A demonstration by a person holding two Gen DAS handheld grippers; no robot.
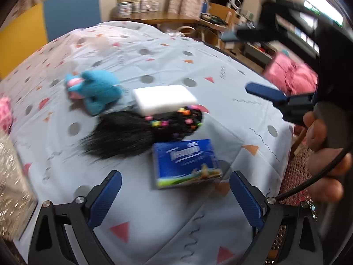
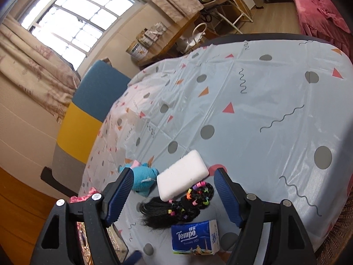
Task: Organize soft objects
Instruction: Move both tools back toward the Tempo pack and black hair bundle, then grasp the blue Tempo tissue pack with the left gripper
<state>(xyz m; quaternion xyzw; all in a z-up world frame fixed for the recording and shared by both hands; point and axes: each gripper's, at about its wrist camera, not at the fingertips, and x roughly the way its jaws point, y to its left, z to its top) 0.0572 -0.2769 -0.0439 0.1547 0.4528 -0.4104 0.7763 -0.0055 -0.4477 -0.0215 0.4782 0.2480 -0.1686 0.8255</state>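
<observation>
Both hand-held grippers, left (image 1: 175, 196) and right (image 2: 174, 195), gape empty above the "Tempo" tissue pack (image 2: 195, 238).

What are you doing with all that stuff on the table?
A person holds a claw in each hand over a table with a patterned cloth. On it lie a blue plush toy, a white sponge, a black hairpiece with coloured beads and a Tempo tissue pack. The left claw and right claw are both open, holding nothing.
</observation>
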